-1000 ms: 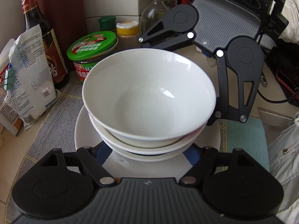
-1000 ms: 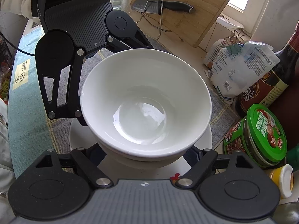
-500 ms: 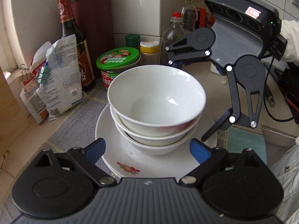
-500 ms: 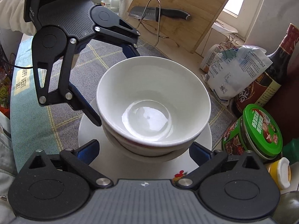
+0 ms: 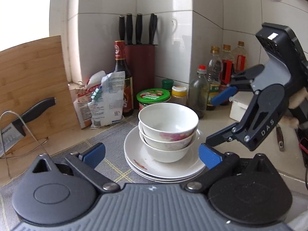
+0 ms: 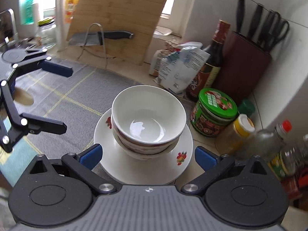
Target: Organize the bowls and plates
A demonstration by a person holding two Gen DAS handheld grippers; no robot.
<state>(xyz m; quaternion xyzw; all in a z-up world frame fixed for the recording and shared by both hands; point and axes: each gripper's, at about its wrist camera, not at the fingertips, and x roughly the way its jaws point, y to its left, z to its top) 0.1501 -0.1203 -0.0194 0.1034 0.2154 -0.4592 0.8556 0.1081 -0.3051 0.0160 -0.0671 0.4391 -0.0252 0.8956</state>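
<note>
Three white bowls [image 5: 167,129] are nested upright on a stack of white plates [image 5: 173,170] on the grey mat. They also show in the right wrist view, bowls [image 6: 148,121] on the plates [image 6: 142,171]. My left gripper [image 5: 152,156] is open and empty, drawn back in front of the stack. My right gripper [image 6: 147,155] is open and empty, also back from the stack. The right gripper shows in the left wrist view [image 5: 217,121] to the right of the bowls. The left gripper shows in the right wrist view [image 6: 61,100] at the far left.
A green-lidded jar [image 5: 153,98], yellow-capped jar [image 5: 179,94], sauce bottle [image 5: 121,79], paper bags [image 5: 100,100] and knife block [image 5: 139,73] crowd the wall behind the stack. A cutting board [image 5: 32,88] and a cleaver on a wire rack [image 5: 17,123] stand left. More bottles [image 5: 215,80] stand right.
Both grippers have pulled back and up from the bowl stack, leaving it on the plates. The stack now looks smaller and farther in both views.
</note>
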